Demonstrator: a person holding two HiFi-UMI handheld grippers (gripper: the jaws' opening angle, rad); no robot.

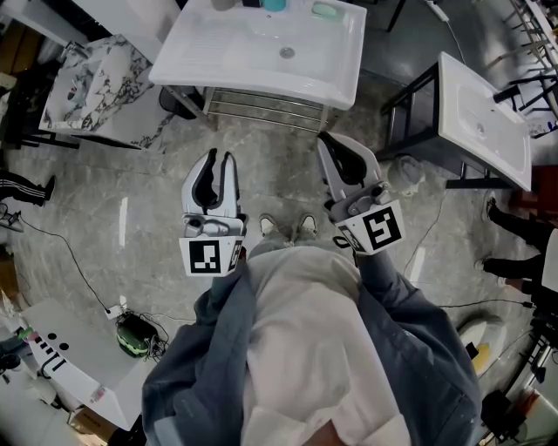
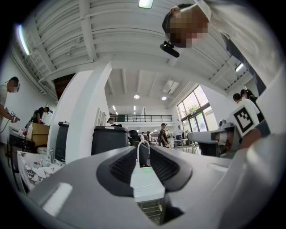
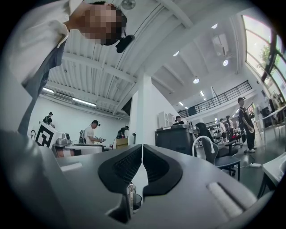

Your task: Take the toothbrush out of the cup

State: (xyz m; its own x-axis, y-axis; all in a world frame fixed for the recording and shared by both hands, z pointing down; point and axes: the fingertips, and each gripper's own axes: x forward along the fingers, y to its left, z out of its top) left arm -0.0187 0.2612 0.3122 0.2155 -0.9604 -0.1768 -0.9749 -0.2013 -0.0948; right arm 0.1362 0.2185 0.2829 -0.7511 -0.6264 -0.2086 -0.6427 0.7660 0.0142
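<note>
A white washbasin (image 1: 261,52) stands in front of me in the head view. Small items at its far rim are cut by the frame edge: a teal object (image 1: 275,4) and a pale green bar (image 1: 327,10). I cannot make out a toothbrush there. My left gripper (image 1: 218,161) hovers short of the basin, its jaws a narrow gap apart with nothing between them; through that gap the left gripper view shows the faucet (image 2: 143,147). My right gripper (image 1: 324,141) is shut and empty. Below its pads, the right gripper view shows a small dark cup (image 3: 135,201) beside a metal piece.
A second white basin (image 1: 484,118) on a black frame stands to the right, and a marble-patterned one (image 1: 91,83) to the left. A chrome rail (image 1: 261,104) runs under the middle basin. Cables (image 1: 78,270) cross the floor. Other people work in the background.
</note>
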